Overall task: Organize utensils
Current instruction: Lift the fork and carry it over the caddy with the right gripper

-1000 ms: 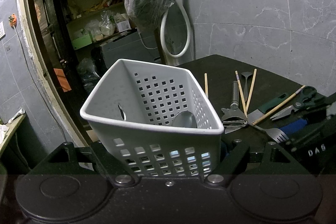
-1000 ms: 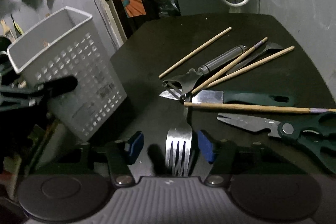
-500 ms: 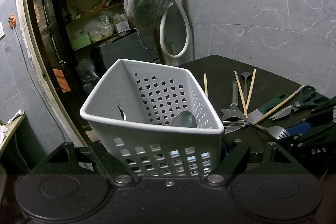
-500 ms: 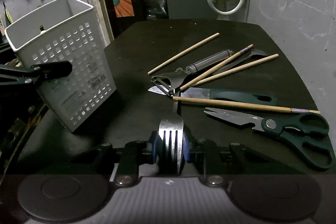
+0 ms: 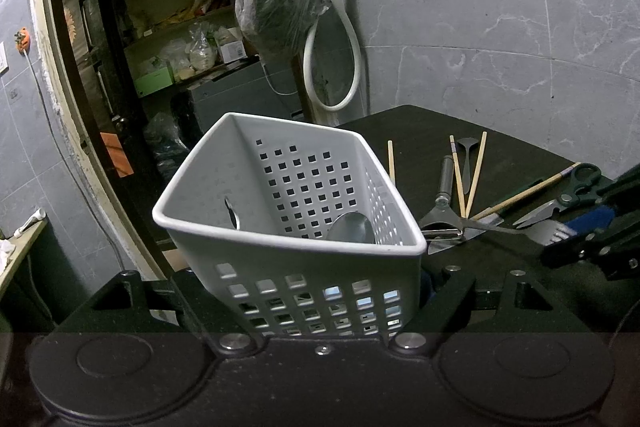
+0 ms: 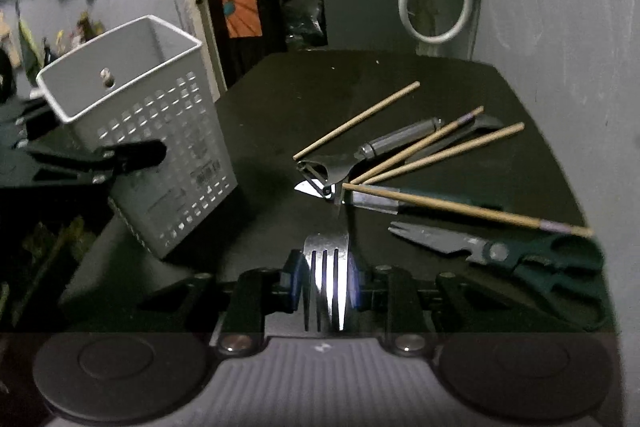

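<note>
Right wrist: right gripper [image 6: 326, 277] clamped on fork [image 6: 326, 267]; left gripper [image 5: 320, 301] gripping basket [image 5: 248, 227]

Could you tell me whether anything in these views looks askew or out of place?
Yes: the white basket is tilted rather than standing flat, held by the left gripper. The loose utensils lie crisscrossed, with chopsticks over the peeler and knife. The right gripper clamps the fork.

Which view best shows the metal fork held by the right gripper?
The right wrist view: the metal fork sits centred, tines toward the camera, clamped by the right gripper. The left wrist view catches only its tines at the far right edge.
</note>
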`<state>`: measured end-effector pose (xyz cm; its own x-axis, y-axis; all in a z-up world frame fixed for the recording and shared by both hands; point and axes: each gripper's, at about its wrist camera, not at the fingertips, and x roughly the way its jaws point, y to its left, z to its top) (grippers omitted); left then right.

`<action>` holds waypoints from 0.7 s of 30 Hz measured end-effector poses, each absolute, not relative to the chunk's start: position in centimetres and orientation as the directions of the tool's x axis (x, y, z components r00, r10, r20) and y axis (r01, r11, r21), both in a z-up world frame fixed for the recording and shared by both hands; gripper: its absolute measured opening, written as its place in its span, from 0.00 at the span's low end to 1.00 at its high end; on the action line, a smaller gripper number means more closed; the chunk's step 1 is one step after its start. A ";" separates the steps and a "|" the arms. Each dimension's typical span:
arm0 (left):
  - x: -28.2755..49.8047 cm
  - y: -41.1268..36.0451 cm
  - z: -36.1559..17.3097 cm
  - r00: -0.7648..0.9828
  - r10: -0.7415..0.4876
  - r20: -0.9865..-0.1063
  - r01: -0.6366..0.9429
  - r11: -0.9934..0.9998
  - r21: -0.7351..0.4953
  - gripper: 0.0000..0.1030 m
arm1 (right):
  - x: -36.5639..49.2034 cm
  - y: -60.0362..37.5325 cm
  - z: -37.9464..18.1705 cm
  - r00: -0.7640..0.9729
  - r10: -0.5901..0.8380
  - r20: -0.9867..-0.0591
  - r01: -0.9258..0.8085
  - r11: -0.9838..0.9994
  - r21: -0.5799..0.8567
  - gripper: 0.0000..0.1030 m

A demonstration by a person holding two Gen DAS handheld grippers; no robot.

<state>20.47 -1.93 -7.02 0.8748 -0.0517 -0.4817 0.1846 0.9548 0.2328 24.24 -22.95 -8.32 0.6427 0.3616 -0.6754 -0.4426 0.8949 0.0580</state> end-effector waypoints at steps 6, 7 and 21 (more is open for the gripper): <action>20.5 -1.9 -7.0 0.875 -0.052 -0.482 0.184 0.955 0.232 0.80 | 24.3 -23.2 -6.7 0.634 0.381 -0.672 -0.444 0.892 0.086 0.24; 20.5 -1.9 -7.0 0.875 -0.052 -0.482 0.184 0.955 0.232 0.80 | 24.3 -23.2 -6.6 0.636 0.385 -0.669 -0.441 0.892 0.093 0.24; 20.4 -2.0 -7.0 0.875 -0.052 -0.481 0.183 0.956 0.231 0.80 | 24.1 -23.3 -4.4 0.674 0.399 -0.622 -0.445 0.891 0.089 0.22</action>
<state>20.39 -1.99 -6.95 0.8750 -0.0516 -0.4813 0.1833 0.9556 0.2308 24.09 -23.26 -4.41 0.6739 0.3985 -0.6222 -0.4446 0.8913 0.0893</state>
